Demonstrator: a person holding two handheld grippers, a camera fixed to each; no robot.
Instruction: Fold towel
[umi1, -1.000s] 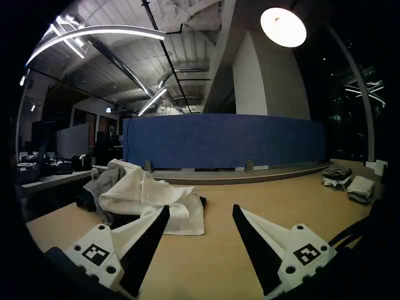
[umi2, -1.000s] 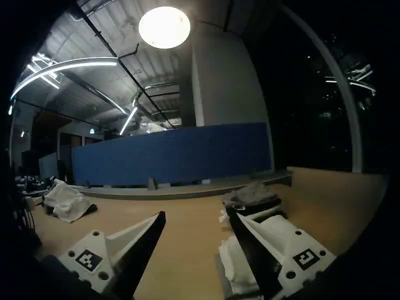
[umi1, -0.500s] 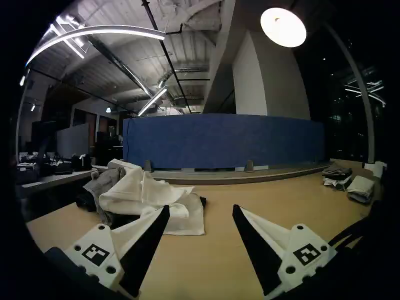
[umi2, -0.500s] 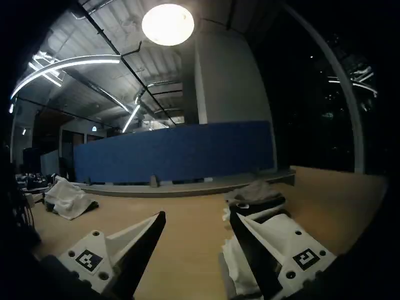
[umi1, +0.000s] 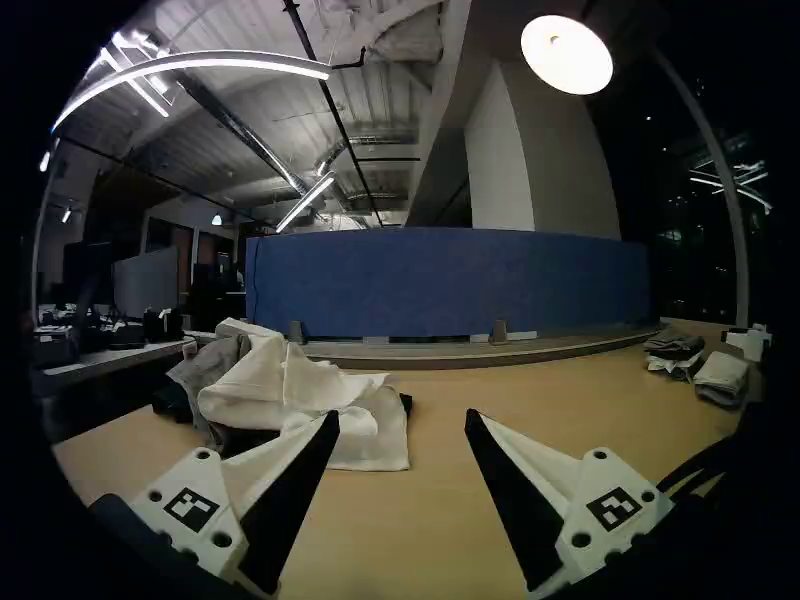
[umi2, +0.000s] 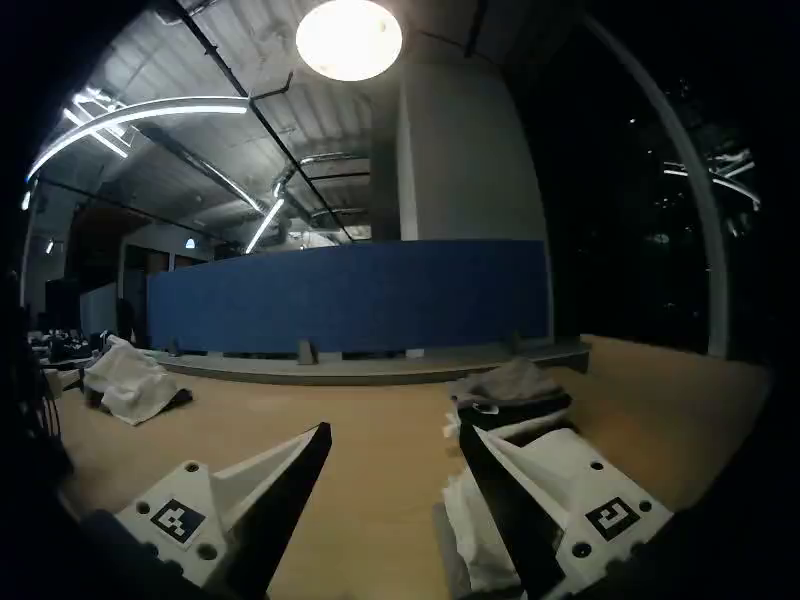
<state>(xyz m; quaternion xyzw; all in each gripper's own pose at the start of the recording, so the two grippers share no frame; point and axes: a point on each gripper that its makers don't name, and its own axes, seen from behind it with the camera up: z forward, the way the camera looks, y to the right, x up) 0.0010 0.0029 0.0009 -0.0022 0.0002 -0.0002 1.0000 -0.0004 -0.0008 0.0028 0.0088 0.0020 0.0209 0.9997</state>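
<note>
Wood table (umi1: 400, 510) runs to the blue partition (umi1: 440, 280), crumpled towels (umi1: 300, 390) before it, maybe white; your left gripper (umi1: 401, 412) and right gripper (umi2: 393, 427) both gape wide.

Two grippers: the left hand-held gripper (umi1: 401, 414) and the right hand-held gripper (umi2: 393, 428). One tabletop (umi1: 450, 530). One crumpled towel heap (umi1: 300, 395) near its left edge. Two folded lots near its right edge: a dark stack (umi1: 675, 346) and a pale towel (umi1: 721, 377). One blue divider (umi1: 440, 280). One round lamp (umi1: 566, 54).

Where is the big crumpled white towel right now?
In the left gripper view, the white towel lies heaped on the wooden table, left of centre, just past the left claw. It rests against a grey cloth, in front of the blue partition.
</note>
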